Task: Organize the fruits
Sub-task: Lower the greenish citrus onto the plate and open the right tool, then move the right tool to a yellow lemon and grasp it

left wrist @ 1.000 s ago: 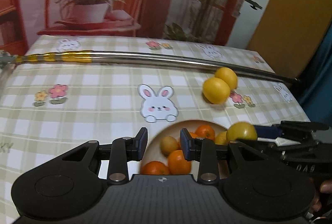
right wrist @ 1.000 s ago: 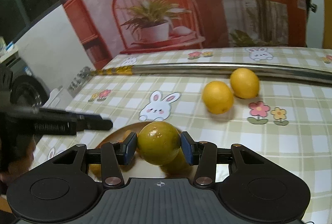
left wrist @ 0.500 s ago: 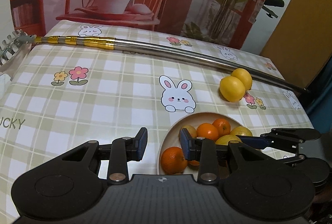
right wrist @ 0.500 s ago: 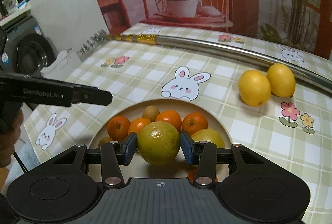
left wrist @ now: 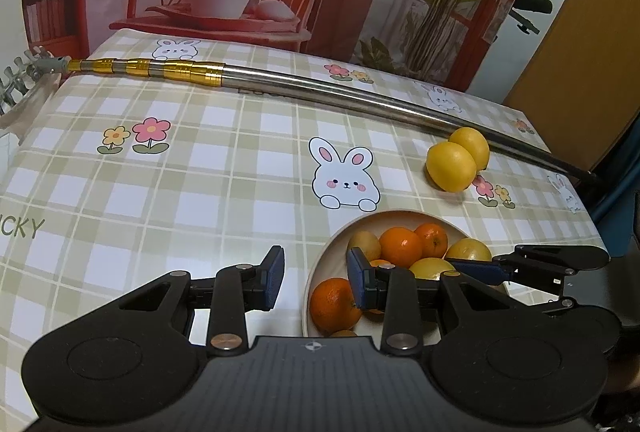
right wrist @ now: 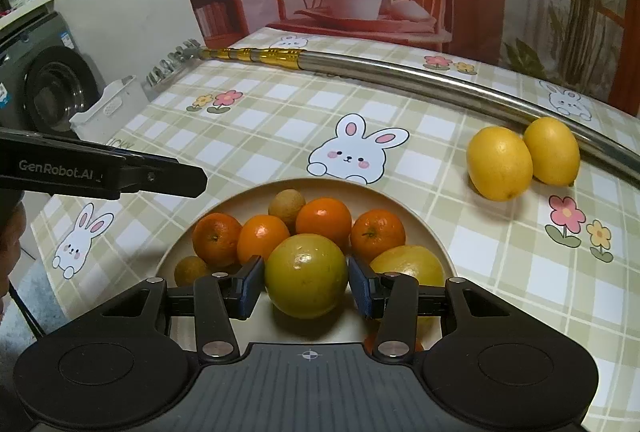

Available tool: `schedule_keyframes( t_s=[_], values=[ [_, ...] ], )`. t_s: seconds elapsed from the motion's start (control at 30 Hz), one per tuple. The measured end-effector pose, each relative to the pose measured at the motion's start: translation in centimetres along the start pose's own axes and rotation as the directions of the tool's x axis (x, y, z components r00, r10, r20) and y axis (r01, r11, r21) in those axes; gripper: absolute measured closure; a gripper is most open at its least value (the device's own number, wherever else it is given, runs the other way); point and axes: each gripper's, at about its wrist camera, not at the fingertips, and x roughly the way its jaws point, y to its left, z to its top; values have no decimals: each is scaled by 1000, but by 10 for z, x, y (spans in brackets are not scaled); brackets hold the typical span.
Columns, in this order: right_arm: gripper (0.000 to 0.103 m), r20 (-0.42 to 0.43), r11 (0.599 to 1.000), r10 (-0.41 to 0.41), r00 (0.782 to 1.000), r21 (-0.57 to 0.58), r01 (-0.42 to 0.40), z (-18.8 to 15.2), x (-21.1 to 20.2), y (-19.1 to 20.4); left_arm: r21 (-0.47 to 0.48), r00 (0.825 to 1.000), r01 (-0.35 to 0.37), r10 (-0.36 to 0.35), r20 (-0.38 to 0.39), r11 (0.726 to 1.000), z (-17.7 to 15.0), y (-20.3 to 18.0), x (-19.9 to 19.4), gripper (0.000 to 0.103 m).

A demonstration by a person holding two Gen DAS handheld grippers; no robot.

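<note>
Fruit in hand: a round greenish-yellow citrus fruit (right wrist: 306, 275) sits between the blue pads of the right gripper (right wrist: 306, 282), low over the near part of the shallow beige round plate (right wrist: 424, 222)
Right fingers: they pinch the fruit at its sides, at 9 and 3 o'clock; whether its base already rests on the plate I cannot tell
Left fingers: the left gripper (left wrist: 315, 278) is spread and holds nothing, over the plate's 9 o'clock edge
Plate load: small orange mandarins (right wrist: 324, 218), two brownish round fruits and a yellow lemon (right wrist: 408, 264) crowd the far half
Step advice: probably the placing; set the fruit in the bare near patch, part the pads slowly, pull back toward 6 o'clock so it does not roll
Axis: the fruit is near spherical, no clear long axis; a pale spot faces up
Left over: two yellow lemons (right wrist: 500, 163) lie touching at 2 o'clock, the farther one seemingly against a long steel pole (right wrist: 420, 79), their long axes running roughly 11 to 5 o'clock
</note>
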Motion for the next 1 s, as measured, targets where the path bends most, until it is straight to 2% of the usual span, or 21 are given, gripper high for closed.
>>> schedule_keyframes(
  t_s=[0.33, 0.5, 0.8, 1.0],
  values=[
    [60, 13, 999, 11, 1000, 33, -11, 0, -2, -5, -21, 1000, -12, 11, -6, 1000, 1, 4, 0, 64],
    [60, 70, 995, 29, 997, 89, -35, 3, -18, -15, -32, 1000, -19, 19, 5, 999, 1, 5, -4, 64],
    [60, 174, 982, -62, 983, 188, 29, 13, -52, -59, 0, 998, -29, 29, 51, 1000, 19, 2, -13, 64],
    [60, 201, 966, -137, 970, 243, 86, 13, -65, -91, 25, 997, -26, 24, 79, 999, 37, -8, -16, 64]
  ],
)
